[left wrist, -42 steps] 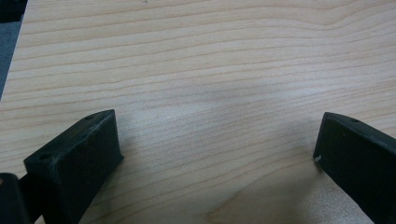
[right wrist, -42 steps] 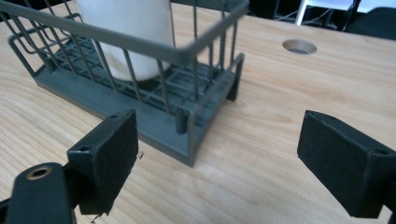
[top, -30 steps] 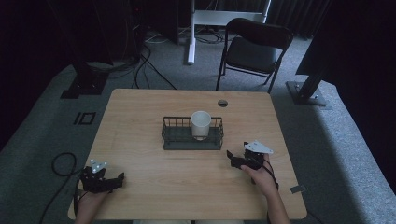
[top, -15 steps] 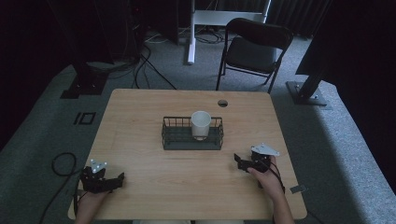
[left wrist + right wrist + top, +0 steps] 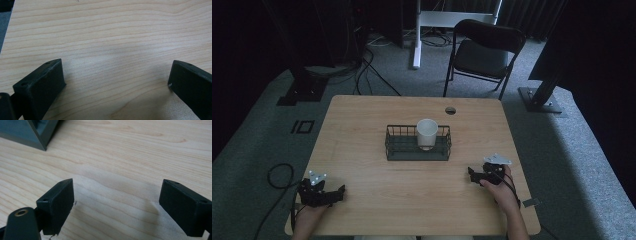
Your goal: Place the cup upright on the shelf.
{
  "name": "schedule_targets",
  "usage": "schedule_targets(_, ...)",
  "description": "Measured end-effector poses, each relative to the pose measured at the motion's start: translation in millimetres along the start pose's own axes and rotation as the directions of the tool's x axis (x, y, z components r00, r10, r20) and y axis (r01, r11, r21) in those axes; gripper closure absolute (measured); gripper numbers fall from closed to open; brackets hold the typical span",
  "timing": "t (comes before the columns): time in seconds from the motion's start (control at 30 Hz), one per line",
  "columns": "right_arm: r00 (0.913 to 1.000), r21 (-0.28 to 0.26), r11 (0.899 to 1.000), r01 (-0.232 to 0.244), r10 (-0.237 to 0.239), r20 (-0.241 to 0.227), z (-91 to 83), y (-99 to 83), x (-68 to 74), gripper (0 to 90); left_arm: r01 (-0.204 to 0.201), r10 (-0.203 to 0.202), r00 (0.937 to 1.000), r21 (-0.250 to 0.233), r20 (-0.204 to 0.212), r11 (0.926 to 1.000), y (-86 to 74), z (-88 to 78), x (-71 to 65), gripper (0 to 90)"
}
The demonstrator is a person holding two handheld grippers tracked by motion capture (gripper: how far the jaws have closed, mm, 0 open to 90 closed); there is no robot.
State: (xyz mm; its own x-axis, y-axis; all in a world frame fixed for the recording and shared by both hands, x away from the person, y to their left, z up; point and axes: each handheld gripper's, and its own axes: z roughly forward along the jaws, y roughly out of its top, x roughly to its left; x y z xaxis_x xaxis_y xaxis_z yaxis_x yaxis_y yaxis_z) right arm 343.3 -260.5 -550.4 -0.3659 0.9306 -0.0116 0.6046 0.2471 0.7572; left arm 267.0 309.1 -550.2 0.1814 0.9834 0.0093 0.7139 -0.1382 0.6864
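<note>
- The white cup (image 5: 427, 133) is seen upright in the wire basket (image 5: 398, 149) at the table centre.
- From the right gripper (image 5: 474, 174), the nearer one, it lies far-left.
- Both the right gripper and the left gripper (image 5: 338, 192) are held wide open and empty.

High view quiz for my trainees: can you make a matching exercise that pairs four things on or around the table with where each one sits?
Things:
1. white cup
2. wire basket
3. left gripper
4. folding chair

Places:
A. on the floor beyond the table's far edge
B. middle of the table
C. inside the basket, toward its right end
D. near the table's front left corner

Pairs: 1-C, 2-B, 3-D, 4-A
</note>
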Motion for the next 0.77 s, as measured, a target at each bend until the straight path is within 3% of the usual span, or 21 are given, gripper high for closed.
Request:
schedule_targets(0.13,1.0000,0.015,1.000,0.001,-0.001,0.009,0.2,-0.6,-0.7,12.4,0.001,-0.001,1.0000,0.000,0.000,1.0000,0.0,0.0,0.0,0.7)
schedule_targets(0.23,0.9997,0.047,0.999,-0.023,0.023,0.006,-0.4,-2.5,-3.0,12.2,0.001,-0.001,1.0000,0.000,0.000,1.0000,0.0,0.0,0.0,0.7)
schedule_targets(0.77,0.9996,0.049,0.998,-0.027,0.027,0.001,-0.3,-2.5,-3.3,12.1,0.000,0.000,1.0000,-0.001,0.000,1.0000,0.0,0.1,0.0,0.7)
